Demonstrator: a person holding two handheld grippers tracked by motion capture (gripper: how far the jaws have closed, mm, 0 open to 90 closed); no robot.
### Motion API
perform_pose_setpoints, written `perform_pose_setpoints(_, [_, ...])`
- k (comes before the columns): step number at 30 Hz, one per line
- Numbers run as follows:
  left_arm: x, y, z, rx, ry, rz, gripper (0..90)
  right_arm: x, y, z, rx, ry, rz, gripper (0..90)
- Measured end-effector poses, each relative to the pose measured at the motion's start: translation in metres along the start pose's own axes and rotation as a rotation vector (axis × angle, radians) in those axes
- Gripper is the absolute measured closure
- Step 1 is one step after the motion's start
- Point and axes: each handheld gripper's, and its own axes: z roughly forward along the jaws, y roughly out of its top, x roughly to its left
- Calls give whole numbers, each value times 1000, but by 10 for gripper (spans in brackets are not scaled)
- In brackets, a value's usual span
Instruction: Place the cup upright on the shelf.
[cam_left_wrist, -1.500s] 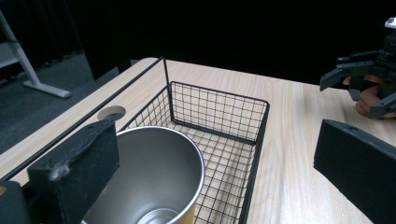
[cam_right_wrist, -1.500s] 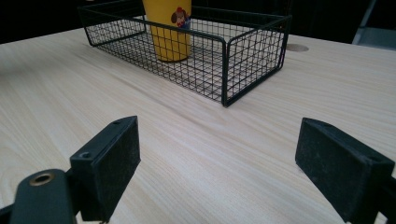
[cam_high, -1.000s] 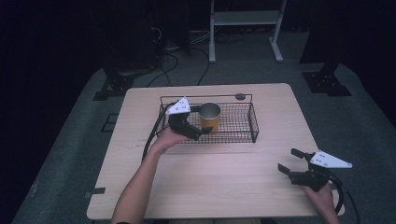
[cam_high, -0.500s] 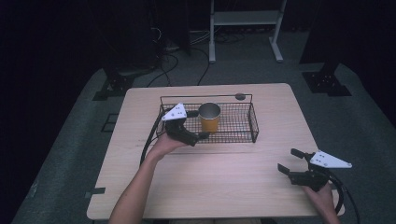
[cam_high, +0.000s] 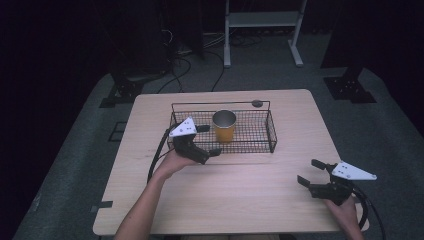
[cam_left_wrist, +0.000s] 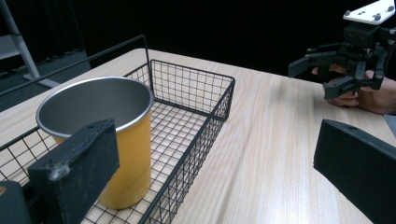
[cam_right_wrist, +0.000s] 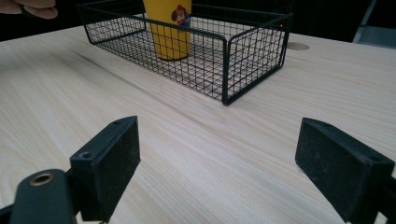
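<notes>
In the high view a yellow cup (cam_high: 224, 126) with a bare metal inside stands upright in a black wire basket (cam_high: 265, 131), which sits in the upper middle of the frame on the pale wooden counter (cam_high: 240, 200). The cup is in the basket's left half, close to the centre. The left gripper (cam_high: 206, 141) is just left of the cup, at the basket's near left corner, its jaws spread wide and holding nothing; one jaw reaches over the basket's rim, the other lies along the near wall outside. The left gripper view puts the cup at lower left, partly behind the left jaw, apart from it, with the basket's wire wall running between the two jaws.

The right gripper (cam_high: 312, 172) is at the lower right of the high view, well apart from the basket, low over bare counter. Its jaws are also wide apart and empty. In the right gripper view the basket and the cup, which bears a small cartoon print, lie in the upper middle of the frame, beyond a stretch of wood grain.
</notes>
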Motion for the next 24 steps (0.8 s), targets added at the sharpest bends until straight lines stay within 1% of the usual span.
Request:
perform_pose_setpoints(4, [-2, -1, -2, 16, -9, -7, 0, 0, 0, 0, 1, 1, -2, 128])
perform_pose_setpoints(7, [-4, -1, -3, 3, -6, -4, 0, 0, 0, 0, 2, 1, -3, 128])
perform_pose_setpoints(10, [-8, -4, -4, 10, -12, -2, 0, 0, 0, 0, 2, 0, -3, 128])
perform_pose_setpoints(15, [-11, -7, -5, 8, -16, -7, 0, 0, 0, 0, 1, 1, -3, 128])
perform_pose_setpoints(16, [-13, -7, -5, 19, -20, -7, 0, 0, 0, 0, 1, 0, -2, 128])
perform_pose_setpoints(17, [-13, -7, -5, 19, -20, -7, 0, 0, 0, 0, 1, 0, -2, 128])
perform_pose_setpoints(18, [-16, -8, -7, 3, -18, -6, 0, 0, 0, 0, 1, 1, 0, 128])
perform_pose_setpoints(21, [-18, -10, -8, 3, -15, -9, 0, -1, 0, 0, -1, 2, -1, 128])
perform_pose_setpoints(24, [-19, -12, -9, 0, -9, -23, 0, 0, 0, 0, -2, 7, -8, 128])
